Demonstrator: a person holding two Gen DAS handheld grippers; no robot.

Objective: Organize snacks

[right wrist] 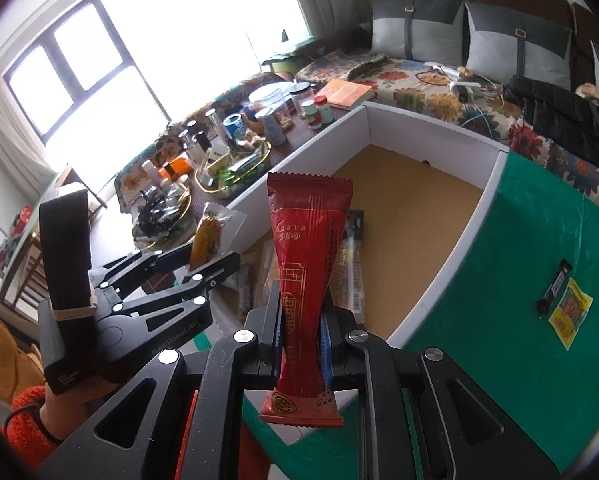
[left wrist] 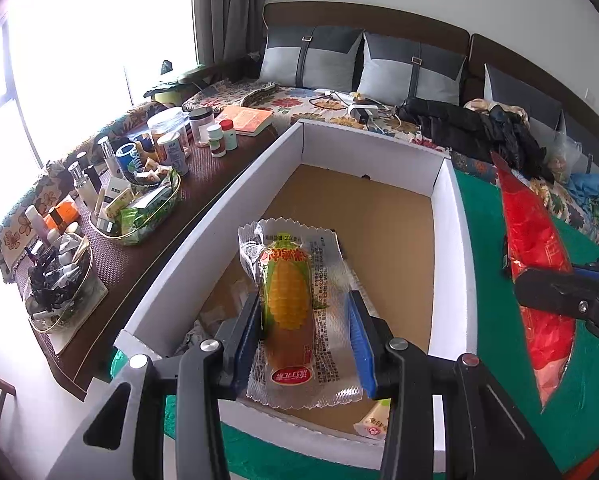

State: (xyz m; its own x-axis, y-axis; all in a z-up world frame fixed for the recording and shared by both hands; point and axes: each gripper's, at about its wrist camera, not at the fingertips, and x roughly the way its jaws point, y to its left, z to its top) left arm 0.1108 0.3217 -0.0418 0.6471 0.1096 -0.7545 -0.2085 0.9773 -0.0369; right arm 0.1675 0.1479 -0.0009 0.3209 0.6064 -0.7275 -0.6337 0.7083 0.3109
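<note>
My left gripper (left wrist: 303, 300) is shut on a clear-wrapped corn snack (left wrist: 287, 296), holding it over the near end of a white-walled box (left wrist: 451, 240) with a brown floor. From the right wrist the same gripper (right wrist: 211, 256) and corn snack (right wrist: 207, 236) show at the box's left wall (right wrist: 459, 248). My right gripper (right wrist: 301, 312) is shut on a long red snack packet (right wrist: 307, 264), which stands upright above the box's near corner. The left wrist shows that red packet (left wrist: 535, 248) and the right gripper (left wrist: 527, 284) over the green cloth. Several flat packets (right wrist: 351, 272) lie on the box floor.
On the green cloth (right wrist: 519, 216) to the right of the box lie a small dark bar (right wrist: 555, 288) and a yellow packet (right wrist: 571, 312). A brown side table (left wrist: 203, 184) left of the box holds jars, bottles and trays. Behind is a sofa with cushions (left wrist: 311, 60) and a black jacket (left wrist: 471, 128).
</note>
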